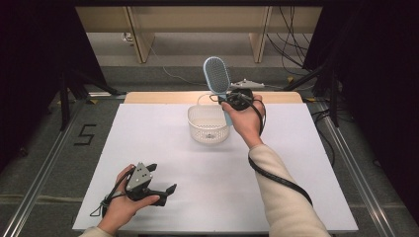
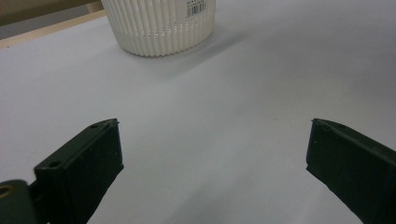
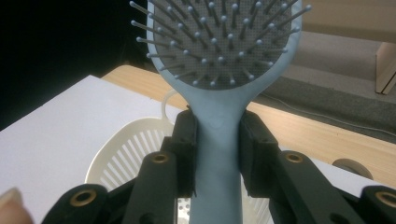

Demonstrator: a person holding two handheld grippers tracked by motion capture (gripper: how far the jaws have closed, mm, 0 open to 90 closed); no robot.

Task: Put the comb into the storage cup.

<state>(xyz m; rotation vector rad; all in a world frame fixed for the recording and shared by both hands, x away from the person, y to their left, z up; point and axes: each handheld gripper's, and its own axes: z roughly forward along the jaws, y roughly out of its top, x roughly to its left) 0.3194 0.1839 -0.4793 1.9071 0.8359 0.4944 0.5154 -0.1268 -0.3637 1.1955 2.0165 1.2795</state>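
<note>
Clamping the handle of the pale blue oval plastic hairbrush (image 1: 217, 75), the right gripper (image 1: 237, 100) holds it upright just beyond the white slotted plastic basket (image 1: 209, 124), while the left gripper (image 1: 160, 183) rests open on the bench (image 1: 207, 182).

A black "5" (image 1: 86, 134) is marked on the grey floor left of the table; the basket's (image 2: 159, 28) barcode label is unreadable

Left hand (image 1: 129, 200) low at near table edge, gripping the left gripper (image 1: 160, 185); jaws spread wide, nothing between. Right forearm reaches far forward, sleeve cream. Right gripper (image 1: 231, 101) raised, jaws clamped either side of a handle.
</note>
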